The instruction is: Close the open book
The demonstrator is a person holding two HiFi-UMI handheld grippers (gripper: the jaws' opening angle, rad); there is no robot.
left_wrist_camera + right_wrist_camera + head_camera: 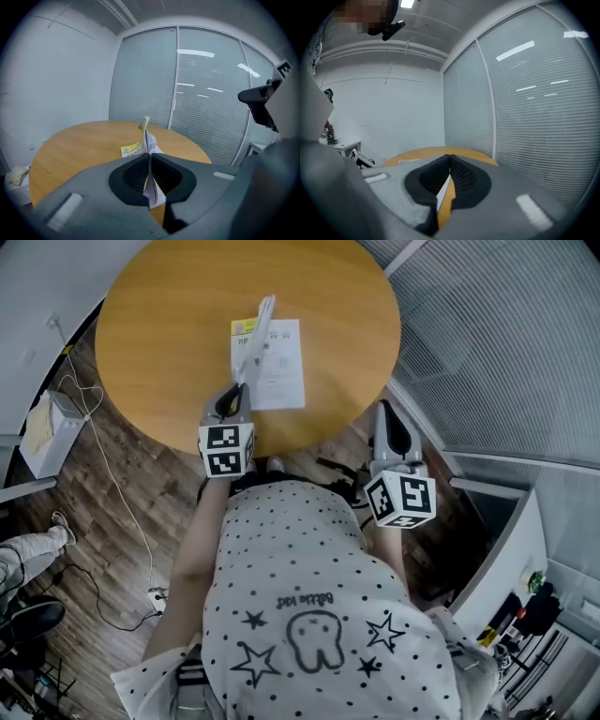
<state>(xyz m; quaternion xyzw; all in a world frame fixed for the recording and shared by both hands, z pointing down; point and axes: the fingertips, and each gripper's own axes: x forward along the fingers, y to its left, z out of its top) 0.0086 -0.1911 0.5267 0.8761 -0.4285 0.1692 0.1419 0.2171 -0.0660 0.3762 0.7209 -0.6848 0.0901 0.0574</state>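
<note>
A thin white booklet with a yellow-marked cover lies on the round wooden table, near its front edge. One leaf stands up on edge from it. My left gripper is shut on the near end of that leaf. In the left gripper view the leaf runs upright between the closed pads of my left gripper, with the rest of the booklet flat behind. My right gripper hangs off the table's right edge, shut with nothing in it; the right gripper view shows my right gripper with its jaws together.
A glass wall with blinds runs along the right. On the wooden floor at the left stand a white box and trailing cables. Another person's legs show at the far left.
</note>
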